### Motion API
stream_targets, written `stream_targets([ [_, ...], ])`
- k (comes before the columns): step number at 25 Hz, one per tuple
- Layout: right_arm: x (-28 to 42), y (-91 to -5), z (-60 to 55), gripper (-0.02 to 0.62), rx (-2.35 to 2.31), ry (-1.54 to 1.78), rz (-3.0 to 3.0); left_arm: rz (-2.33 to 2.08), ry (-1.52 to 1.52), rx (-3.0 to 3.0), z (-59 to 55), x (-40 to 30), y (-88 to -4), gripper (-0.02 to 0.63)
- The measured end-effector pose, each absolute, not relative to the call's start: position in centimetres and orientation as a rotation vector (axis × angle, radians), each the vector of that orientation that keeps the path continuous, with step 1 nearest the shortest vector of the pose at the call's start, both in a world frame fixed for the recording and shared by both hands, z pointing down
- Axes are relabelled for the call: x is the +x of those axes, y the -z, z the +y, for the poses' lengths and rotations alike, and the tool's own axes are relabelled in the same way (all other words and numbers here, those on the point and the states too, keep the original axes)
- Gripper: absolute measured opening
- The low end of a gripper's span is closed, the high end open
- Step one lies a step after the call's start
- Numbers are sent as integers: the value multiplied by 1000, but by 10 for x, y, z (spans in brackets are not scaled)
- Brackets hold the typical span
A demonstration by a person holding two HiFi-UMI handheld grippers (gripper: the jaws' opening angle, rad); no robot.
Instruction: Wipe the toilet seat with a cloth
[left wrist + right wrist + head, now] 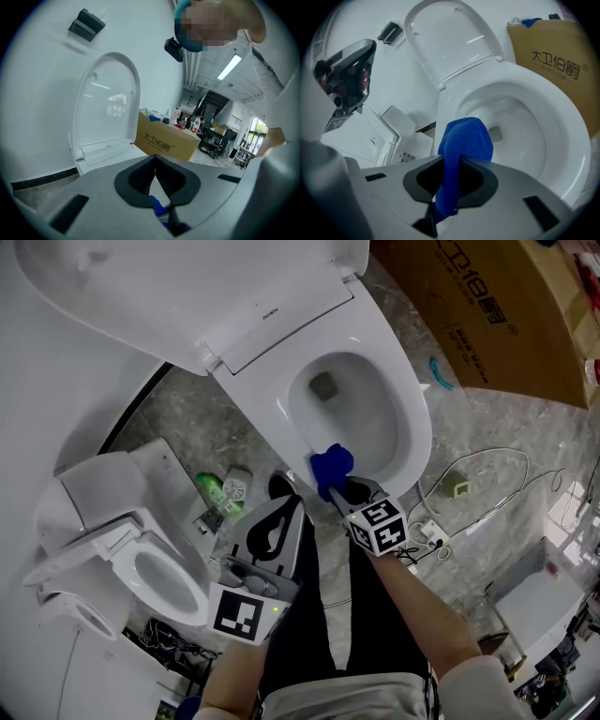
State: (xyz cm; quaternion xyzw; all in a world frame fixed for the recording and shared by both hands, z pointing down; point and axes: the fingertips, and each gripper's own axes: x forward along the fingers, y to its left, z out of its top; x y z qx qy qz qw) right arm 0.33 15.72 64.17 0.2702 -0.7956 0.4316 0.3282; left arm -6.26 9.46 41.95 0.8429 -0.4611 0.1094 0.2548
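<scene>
The right gripper point(339, 489) is clamping its jaws on a blue cloth point(331, 465). The cloth is bulging past the jaw tips as a rounded wad and is sitting at the near edge of the toilet seat point(417, 418), right at the inner lip of the bowl. In the right gripper view the cloth point(465, 140) is running down between the jaws of the right gripper point(451, 168) as a squeezed strip, with a short tail trailing out behind them.

The left gripper point(292, 507) is hanging back just beside the right one, over the person's legs. Its own view is showing the jaws of the left gripper point(155, 161) pressed together with nothing between them, pointing toward the raised lid point(110, 103).

The cloth is looking light, soft and limp, so it is likely folding and bunching under any push rather than holding a flat face. The hold is sitting behind the wad, which seems a sensible place, since it is leaving a padded front for wiping. Because the fabric is thin where it is being pinched, drag along the seat could be pulling it out of the jaws. The seat is looking hard, glossy and curved, probably slick. It is likely calling for light, steady pressure that follows the ring, so the hard jaw tips are not scraping the surface.
</scene>
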Motion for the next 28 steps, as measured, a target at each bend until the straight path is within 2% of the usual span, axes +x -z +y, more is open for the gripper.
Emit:
stream_targets([
  [28, 94, -646, 151, 51, 843, -1102, -2030, -1155, -331, 2334, 78, -1, -425, 9],
])
